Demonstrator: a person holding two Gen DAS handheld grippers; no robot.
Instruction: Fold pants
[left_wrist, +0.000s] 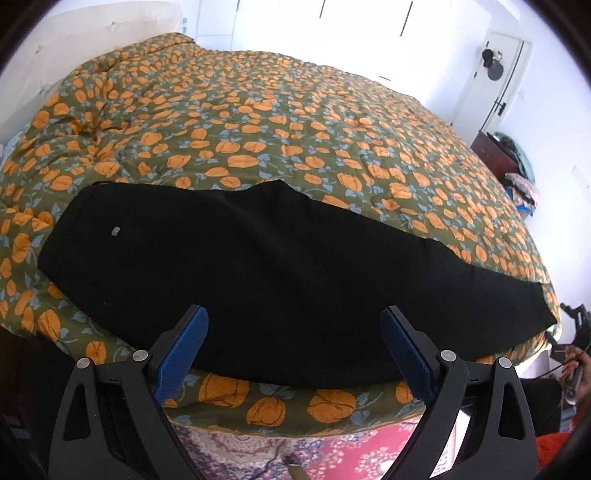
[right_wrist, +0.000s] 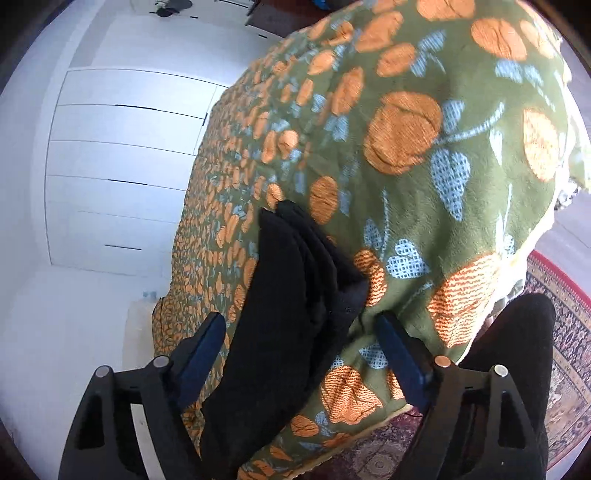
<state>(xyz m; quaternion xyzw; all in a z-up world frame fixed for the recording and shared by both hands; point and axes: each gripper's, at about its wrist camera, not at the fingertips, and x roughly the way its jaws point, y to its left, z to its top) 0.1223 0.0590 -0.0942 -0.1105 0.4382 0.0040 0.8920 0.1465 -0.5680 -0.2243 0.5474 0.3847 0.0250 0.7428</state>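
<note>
Black pants (left_wrist: 258, 280) lie folded lengthwise along the near edge of the bed, waist at the left, leg ends at the right. My left gripper (left_wrist: 293, 317) is open, hovering just above the middle of the pants. In the right wrist view the stacked leg ends (right_wrist: 295, 295) lie between the blue pads of my right gripper (right_wrist: 299, 325), which is open around them. That view is rotated sideways.
The bed is covered by a green quilt with orange flowers (left_wrist: 295, 122). White wardrobe doors (right_wrist: 122, 166) stand behind it. A door and a dark cabinet (left_wrist: 495, 151) are at the right. A patterned red rug (left_wrist: 332, 454) lies below the bed edge.
</note>
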